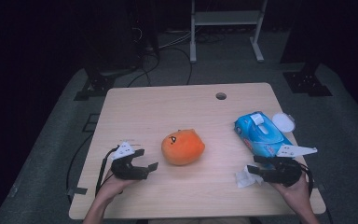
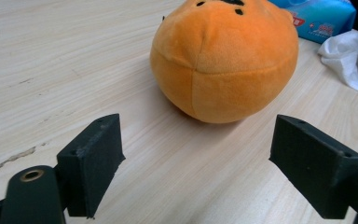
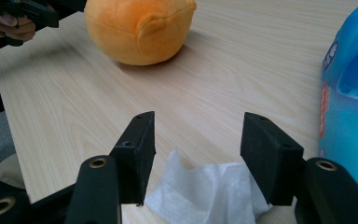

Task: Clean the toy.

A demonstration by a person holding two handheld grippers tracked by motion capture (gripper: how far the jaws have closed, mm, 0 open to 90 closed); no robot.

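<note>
The left gripper [image 2: 196, 154] stands open, with the orange plush toy [image 2: 223, 60] on the surface just ahead. The right gripper [image 3: 196, 154] is open over a white wipe [image 3: 205, 191].

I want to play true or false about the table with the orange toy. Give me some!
1. The orange plush lies between the two grippers. True.
2. The left gripper holds the plush. False: its jaws are open and the plush lies apart, ahead of them.
3. A white wipe lies between the jaws of the right gripper. True.
4. The blue pack is closed. False: its white lid is flipped open.
5. The table is wooden with a round hole. True.
</note>
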